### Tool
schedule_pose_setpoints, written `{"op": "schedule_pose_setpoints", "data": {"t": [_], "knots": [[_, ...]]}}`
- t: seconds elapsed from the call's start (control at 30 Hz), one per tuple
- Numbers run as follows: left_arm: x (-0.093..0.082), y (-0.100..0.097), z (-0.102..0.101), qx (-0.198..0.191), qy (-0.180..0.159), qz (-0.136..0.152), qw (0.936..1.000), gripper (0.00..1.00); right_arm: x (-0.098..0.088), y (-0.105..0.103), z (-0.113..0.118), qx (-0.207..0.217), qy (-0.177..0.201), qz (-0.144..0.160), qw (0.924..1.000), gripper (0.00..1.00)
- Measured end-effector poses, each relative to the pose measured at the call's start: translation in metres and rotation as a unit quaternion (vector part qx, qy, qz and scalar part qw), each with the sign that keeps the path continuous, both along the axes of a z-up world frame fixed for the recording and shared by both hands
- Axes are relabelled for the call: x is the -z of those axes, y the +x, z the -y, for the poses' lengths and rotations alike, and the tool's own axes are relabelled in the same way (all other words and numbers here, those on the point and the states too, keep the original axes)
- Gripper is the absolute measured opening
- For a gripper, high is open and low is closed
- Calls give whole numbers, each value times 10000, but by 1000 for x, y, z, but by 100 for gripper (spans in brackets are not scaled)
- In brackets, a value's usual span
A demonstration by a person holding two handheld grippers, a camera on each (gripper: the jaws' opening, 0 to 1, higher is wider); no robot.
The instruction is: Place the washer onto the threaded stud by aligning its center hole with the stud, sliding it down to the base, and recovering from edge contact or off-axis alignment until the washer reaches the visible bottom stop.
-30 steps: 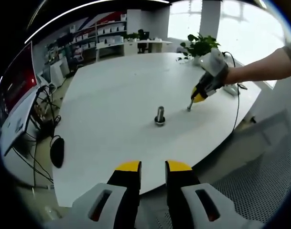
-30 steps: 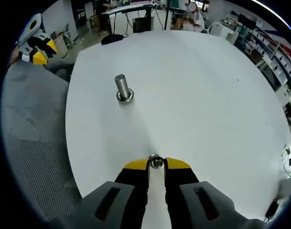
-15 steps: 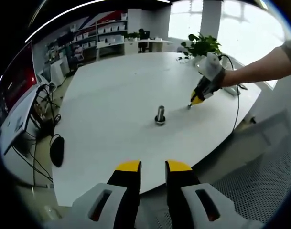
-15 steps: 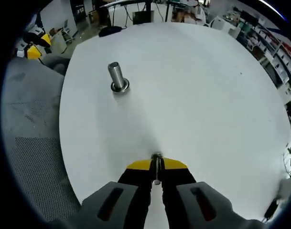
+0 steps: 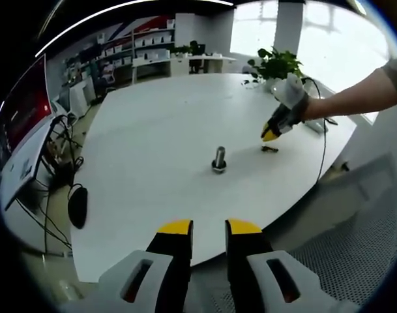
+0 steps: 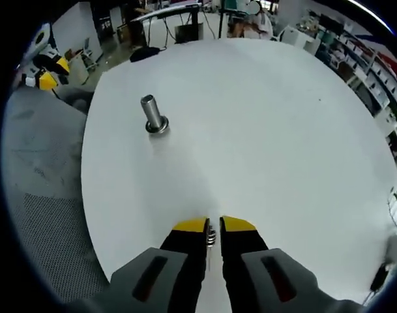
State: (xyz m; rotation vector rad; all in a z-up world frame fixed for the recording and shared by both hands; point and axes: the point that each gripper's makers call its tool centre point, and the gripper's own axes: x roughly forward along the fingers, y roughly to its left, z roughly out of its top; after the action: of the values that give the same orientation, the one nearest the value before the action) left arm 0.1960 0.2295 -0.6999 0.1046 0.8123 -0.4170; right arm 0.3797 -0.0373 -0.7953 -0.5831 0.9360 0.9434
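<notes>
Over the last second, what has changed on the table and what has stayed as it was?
The right gripper has parted its jaws a little and lifted; the washer seems let go, lying on the table. The stud and left gripper stayed put.

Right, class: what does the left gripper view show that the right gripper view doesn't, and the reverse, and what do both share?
Left gripper view: a green potted plant at the table's far edge, and a person's bare forearm holding the right gripper above the table.
Right gripper view: the small metal washer in the gap between its own yellow-tipped jaws, and the left gripper beyond the table's edge.
Both: the round white table and the upright silver threaded stud.
</notes>
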Motion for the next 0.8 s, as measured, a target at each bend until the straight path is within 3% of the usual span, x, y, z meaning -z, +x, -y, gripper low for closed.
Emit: {"op": "schedule_pose_setpoints", "data": {"t": [0.1, 0.27, 0.6, 0.8], "knots": [[0, 0, -1, -18, -5, -10, 10000, 17, 2, 7, 18, 421, 104, -108, 9990, 12], [1, -1, 0, 0, 13, -38, 10000, 17, 8, 1, 38, 486, 34, -121, 9987, 13], [3, -2, -1, 0, 40, -75, 10000, 17, 24, -37, 36, 110, 234, -412, 9988, 15], [3, -2, -2, -11, 46, -76, 10000, 17, 35, -49, 43, -80, 30, -437, 9990, 15]]}}
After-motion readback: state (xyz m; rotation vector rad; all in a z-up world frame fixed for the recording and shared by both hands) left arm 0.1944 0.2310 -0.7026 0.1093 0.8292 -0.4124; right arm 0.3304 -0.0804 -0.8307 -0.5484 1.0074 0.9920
